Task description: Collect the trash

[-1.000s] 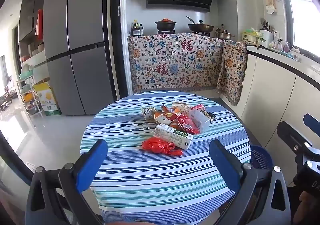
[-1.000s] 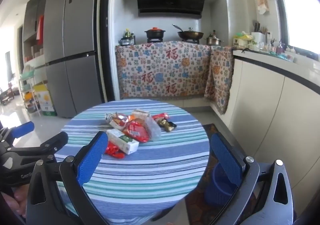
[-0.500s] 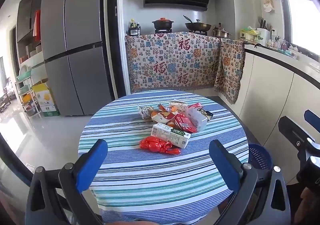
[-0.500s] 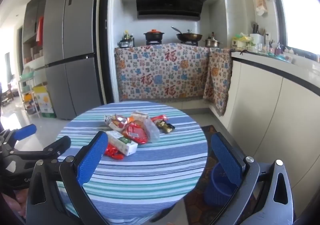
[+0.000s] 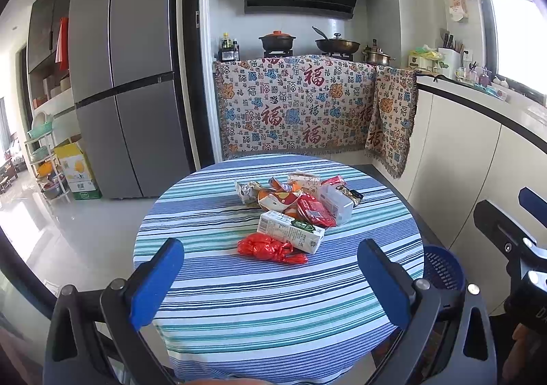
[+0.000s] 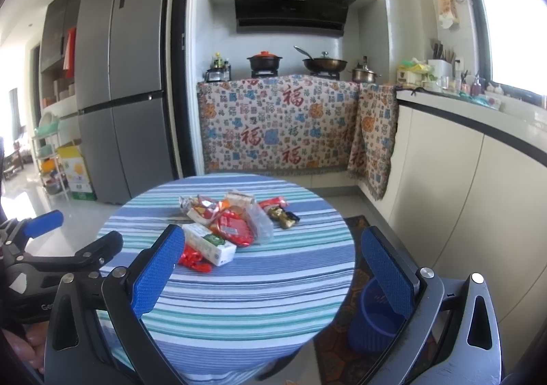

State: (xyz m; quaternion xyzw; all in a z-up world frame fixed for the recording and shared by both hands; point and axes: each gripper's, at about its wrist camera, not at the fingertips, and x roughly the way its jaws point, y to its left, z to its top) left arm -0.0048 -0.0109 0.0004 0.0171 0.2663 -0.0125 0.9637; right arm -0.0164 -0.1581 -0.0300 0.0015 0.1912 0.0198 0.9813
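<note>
left wrist view: the left gripper (image 5: pixel 270 268) hangs short of the round counter under a blue, green and white striped cloth (image 5: pixel 273 303), jaws spread wide and holding nothing; the right gripper (image 6: pixel 273 265) is likewise wide open and empty. the trash sits in one heap near the counter's middle: a crumpled red plastic wrapper (image 5: pixel 270 247) nearest, touching a white and green drink carton lying on its side (image 5: pixel 290 231), with a flat red packet (image 5: pixel 314 210) and a clear plastic bag (image 5: pixel 336 203) behind. a blue perforated plastic bin (image 5: pixel 442 270) stands on the floor just beside the counter's right edge. to do this well, i'd take the nearest red wrapper first, come down over it so the jaws close across its bulk, not the cloth, then carry it to the bin. readable writing: red "福" characters on the patterned cloth draped over the stove cabinet (image 5: pixel 294 104); the carton's print is too small to read.
</note>
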